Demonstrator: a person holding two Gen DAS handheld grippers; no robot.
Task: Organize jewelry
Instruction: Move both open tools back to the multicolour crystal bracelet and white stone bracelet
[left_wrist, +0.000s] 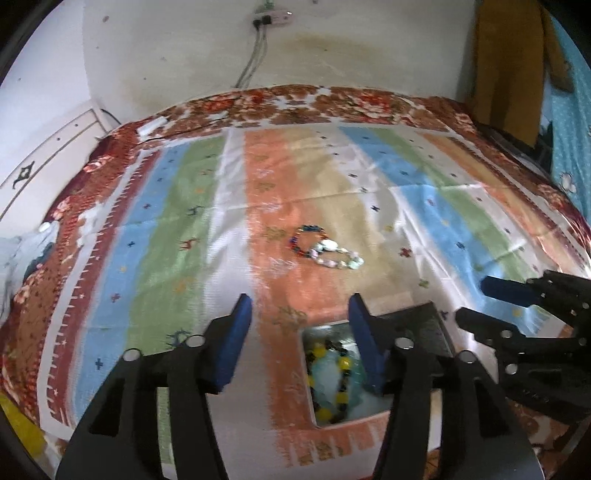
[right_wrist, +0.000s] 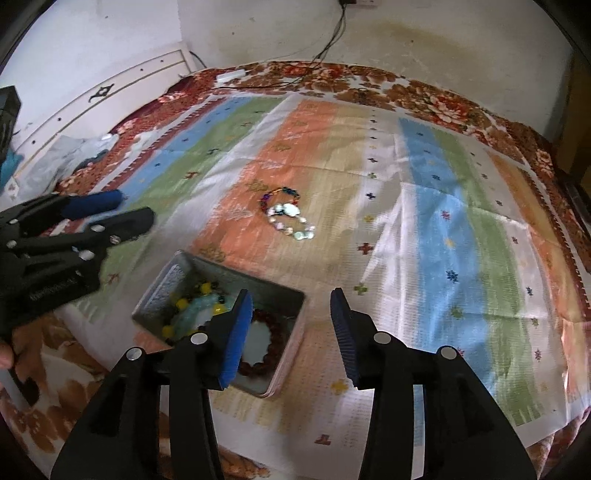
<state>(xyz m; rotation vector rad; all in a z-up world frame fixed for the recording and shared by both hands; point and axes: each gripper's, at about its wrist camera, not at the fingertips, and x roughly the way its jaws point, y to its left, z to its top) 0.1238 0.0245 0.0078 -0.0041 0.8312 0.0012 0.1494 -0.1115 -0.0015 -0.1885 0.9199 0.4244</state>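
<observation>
Grey metal, a shallow square tin (right_wrist: 284, 291) sits on the striped cloth (right_wrist: 436, 229) that covers the bed. It holds three bracelets: a yellow-and-black beaded one (right_wrist: 181, 304) and a pale blue-green one (right_wrist: 192, 314) at the left end, and a dark red-brown one (right_wrist: 273, 339) at the right end. No label or writing shows on the tin.

Farther out on the cloth, well apart from the tin, two more bracelets lie touching — a multicoloured one (left_wrist: 308, 242) and a pearly white one (left_wrist: 338, 256).

Both claws tilt downward over the tin. The left claw (left_wrist: 301, 341) is released, its blue pads (left_wrist: 236, 343) spread with nothing between them; its right pad hangs over the yellow-and-black bracelet. The right claw (right_wrist: 291, 332) is also released and empty, its left pad (right_wrist: 238, 336) over the tin just beside the red-brown bracelet, its other pad over bare cloth. A hand (right_wrist: 16, 354) grips the left claw's handle at the picture's edge.
</observation>
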